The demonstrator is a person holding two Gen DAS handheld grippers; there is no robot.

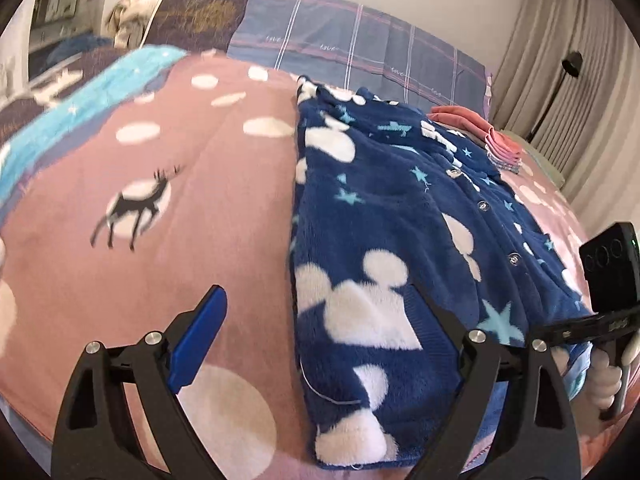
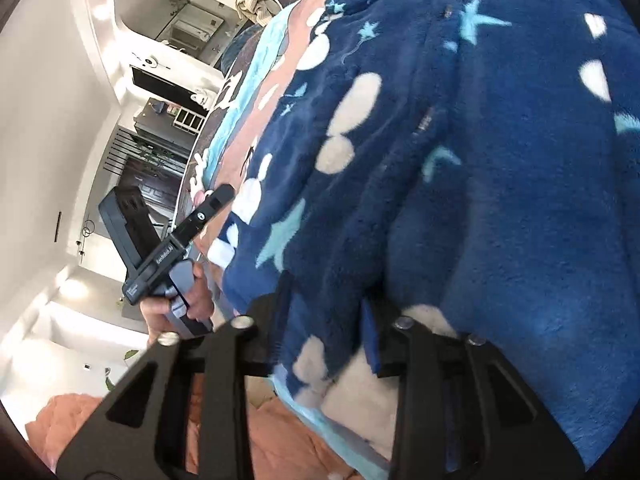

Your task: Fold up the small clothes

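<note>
While the left tool (image 1: 316, 320) gapes, the fleece top (image 1: 400, 240) borders bare blanket (image 1: 200, 208).

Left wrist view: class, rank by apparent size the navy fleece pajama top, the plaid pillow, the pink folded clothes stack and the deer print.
1. Navy fleece pajama top
2. Plaid pillow, though it lies farther away
3. Deer print and pink folded clothes stack: too alike to rank

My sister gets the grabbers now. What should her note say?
Left gripper: open, low over the pajama top's near edge, holding nothing.
Right gripper: fabric bunched between its fingers; closed or not, can't tell.
Blue fleece pajama top: on the pink blanket, buttoned, folded narrow.
Folded pink clothes: stacked behind it.
Left: finish folding the top, add it to the stack.
</note>
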